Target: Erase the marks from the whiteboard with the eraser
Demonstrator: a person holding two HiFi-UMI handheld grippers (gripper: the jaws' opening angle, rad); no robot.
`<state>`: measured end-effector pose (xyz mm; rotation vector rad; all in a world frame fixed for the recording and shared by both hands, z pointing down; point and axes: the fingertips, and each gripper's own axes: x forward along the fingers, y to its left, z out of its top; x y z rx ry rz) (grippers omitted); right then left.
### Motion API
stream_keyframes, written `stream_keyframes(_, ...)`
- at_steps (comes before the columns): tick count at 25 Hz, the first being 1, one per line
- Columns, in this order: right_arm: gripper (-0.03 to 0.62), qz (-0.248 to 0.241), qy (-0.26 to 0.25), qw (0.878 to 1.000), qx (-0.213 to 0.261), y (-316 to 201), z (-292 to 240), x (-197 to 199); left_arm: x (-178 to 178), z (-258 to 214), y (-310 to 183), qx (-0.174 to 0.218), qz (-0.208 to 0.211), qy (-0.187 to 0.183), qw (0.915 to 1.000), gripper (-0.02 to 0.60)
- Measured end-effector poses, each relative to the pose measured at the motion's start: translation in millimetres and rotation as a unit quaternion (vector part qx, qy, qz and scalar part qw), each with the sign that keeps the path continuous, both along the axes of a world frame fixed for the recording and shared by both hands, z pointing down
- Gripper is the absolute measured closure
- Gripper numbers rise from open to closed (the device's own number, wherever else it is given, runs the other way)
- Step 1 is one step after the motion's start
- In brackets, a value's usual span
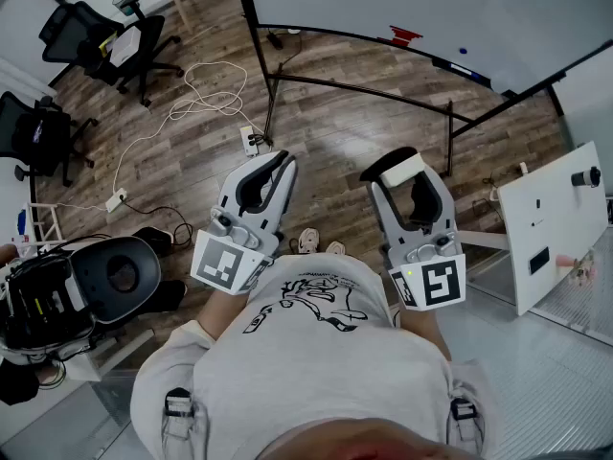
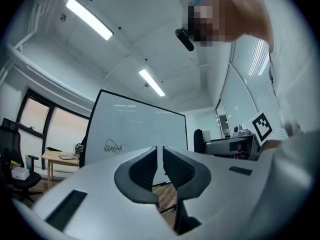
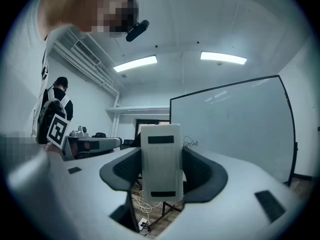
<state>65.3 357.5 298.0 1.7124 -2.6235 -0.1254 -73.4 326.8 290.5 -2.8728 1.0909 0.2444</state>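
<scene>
**Head view:** left gripper point(image 1: 281, 168) and right gripper point(image 1: 400, 173) are side by side. The whiteboard point(image 1: 431, 3) stands well beyond both sets of tips. The pale eraser point(image 1: 408, 166) lies across the right tips.

**Left gripper view:** the fingers are nearly together, with only a thin slit between the pads and nothing in it. The scribble point(image 2: 113, 147) on the board is far ahead, left of the fingers.

**Right gripper view:** the fingers clamp the eraser by its long sides, and it rises past the tips. It is likely light and stiff with a smooth shell, so it could twist under wiping pressure. A mid-body side grip suits it.
</scene>
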Motion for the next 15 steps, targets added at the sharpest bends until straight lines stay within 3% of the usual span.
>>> stream_keyframes(15,0.336,0.000,-0.010,1.000,-0.008,-13,3,-32,-36,4,-14,-0.004,-0.001,-0.003,1.0000,0.534)
